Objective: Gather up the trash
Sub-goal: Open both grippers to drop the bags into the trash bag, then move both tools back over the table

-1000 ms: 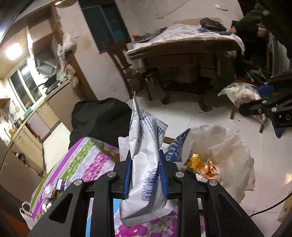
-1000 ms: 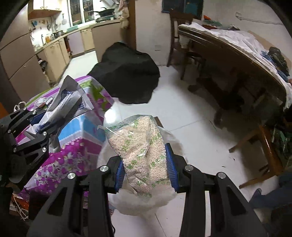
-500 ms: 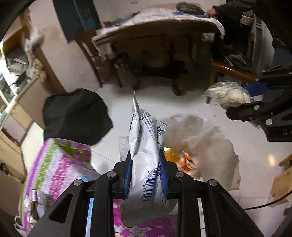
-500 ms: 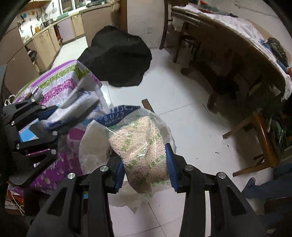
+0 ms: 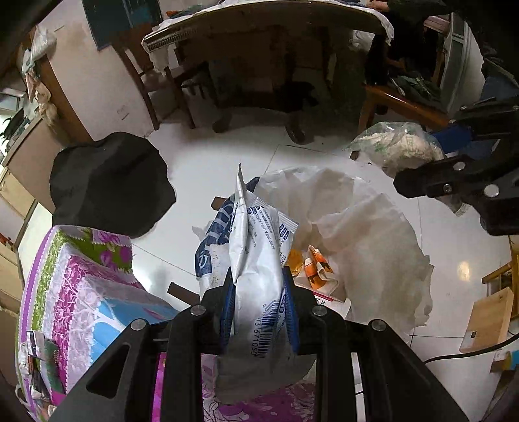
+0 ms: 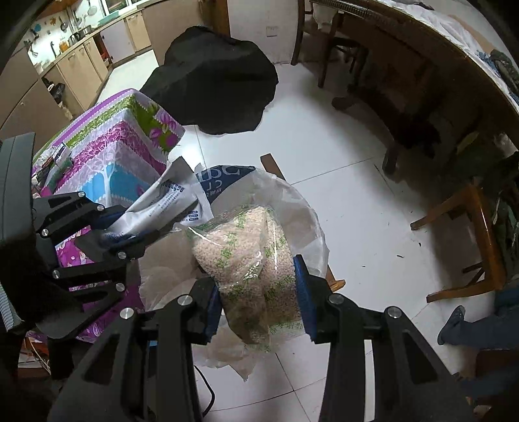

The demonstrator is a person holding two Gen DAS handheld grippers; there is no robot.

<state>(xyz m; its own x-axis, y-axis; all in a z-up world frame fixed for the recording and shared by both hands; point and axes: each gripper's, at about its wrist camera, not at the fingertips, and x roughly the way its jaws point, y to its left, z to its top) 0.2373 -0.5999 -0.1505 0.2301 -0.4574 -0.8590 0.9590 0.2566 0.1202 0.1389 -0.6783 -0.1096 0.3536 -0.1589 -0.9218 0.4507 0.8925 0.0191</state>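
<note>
Two sets of tongs hang over the white trash bag (image 5: 363,227) on the floor. Left tongs (image 5: 258,303) are clamped on a white packet (image 5: 256,259) above the bag's near edge; right tongs (image 6: 258,289) grip a clear bag of grains (image 6: 249,256) above its opening, beside the flowered tabletop (image 6: 123,152).

Home dining room, wooden table (image 5: 259,19), kitchen cabinets (image 6: 81,68), tiled floor (image 6: 356,194)
</note>
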